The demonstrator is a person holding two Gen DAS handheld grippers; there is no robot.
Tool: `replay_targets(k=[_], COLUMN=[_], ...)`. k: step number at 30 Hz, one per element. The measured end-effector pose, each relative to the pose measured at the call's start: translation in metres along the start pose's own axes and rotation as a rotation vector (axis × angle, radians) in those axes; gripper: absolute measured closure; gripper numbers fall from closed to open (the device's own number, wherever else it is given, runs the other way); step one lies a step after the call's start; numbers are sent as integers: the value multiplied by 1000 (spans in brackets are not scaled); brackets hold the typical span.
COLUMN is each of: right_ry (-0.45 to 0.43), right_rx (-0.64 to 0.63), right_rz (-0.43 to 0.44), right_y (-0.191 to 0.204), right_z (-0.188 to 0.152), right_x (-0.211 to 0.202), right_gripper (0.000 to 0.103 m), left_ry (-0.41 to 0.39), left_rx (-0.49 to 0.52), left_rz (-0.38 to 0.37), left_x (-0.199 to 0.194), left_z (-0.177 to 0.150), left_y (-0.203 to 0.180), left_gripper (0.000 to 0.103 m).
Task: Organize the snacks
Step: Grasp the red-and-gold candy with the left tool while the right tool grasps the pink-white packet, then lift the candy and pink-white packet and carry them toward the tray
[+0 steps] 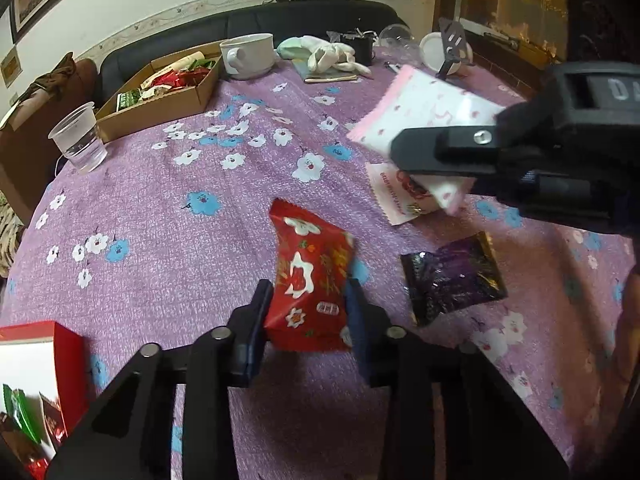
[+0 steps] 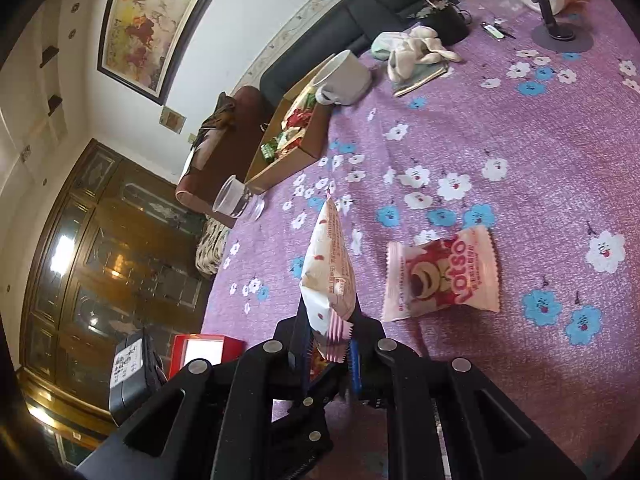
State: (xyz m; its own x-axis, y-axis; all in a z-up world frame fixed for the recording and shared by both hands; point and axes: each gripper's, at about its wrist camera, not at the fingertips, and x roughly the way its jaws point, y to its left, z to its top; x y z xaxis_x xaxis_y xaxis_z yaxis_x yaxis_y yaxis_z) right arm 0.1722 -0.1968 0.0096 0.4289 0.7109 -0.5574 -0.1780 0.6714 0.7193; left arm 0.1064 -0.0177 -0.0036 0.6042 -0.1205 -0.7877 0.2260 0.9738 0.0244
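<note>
My left gripper [image 1: 306, 304] is shut on a red snack packet [image 1: 310, 276], held just above the purple flowered tablecloth [image 1: 168, 208]. My right gripper [image 2: 330, 340] is shut on a white-and-pink snack packet [image 2: 330, 268]; in the left wrist view this packet [image 1: 424, 112] hangs in the air at the right. A pink-and-red packet [image 2: 442, 276] lies on the cloth beside it and also shows in the left wrist view [image 1: 394, 196]. A dark purple packet [image 1: 454, 276] lies to the right of the red one. A cardboard box [image 1: 160, 92] of snacks stands at the far left.
A clear plastic cup [image 1: 78, 142] stands near the table's left edge. A white mug [image 1: 248, 56], a soft toy [image 1: 328, 54] and a phone stand [image 2: 556, 20] are at the back. A red box [image 1: 40, 380] with packets stands at the near left corner.
</note>
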Motion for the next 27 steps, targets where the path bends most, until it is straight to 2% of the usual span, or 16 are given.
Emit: replay_targets(k=[2, 3, 5, 12, 24, 27], right_ry=[4, 10, 16, 27, 61, 80], right_rx=[-12, -20, -30, -36, -78, -100], right_rz=[-3, -1, 1, -3, 32, 5], right_y=[4, 6, 10, 12, 29, 34], right_z=[-2, -3, -4, -6, -13, -18], right_x=[2, 4, 6, 10, 20, 28], right_gripper=[89, 89, 89, 89, 88, 88], left_ry=[-9, -13, -14, -15, -62, -53], left_rx=[-11, -14, -20, -51, -129, -130], left_rz=[7, 5, 11, -21, -68, -60], left_x=[-6, -10, -13, -18, -34, -31], left_z=[-3, -5, -9, -19, -26, -27], left_y=[1, 2, 3, 9, 24, 25], left_gripper=[75, 90, 93, 96, 99, 98])
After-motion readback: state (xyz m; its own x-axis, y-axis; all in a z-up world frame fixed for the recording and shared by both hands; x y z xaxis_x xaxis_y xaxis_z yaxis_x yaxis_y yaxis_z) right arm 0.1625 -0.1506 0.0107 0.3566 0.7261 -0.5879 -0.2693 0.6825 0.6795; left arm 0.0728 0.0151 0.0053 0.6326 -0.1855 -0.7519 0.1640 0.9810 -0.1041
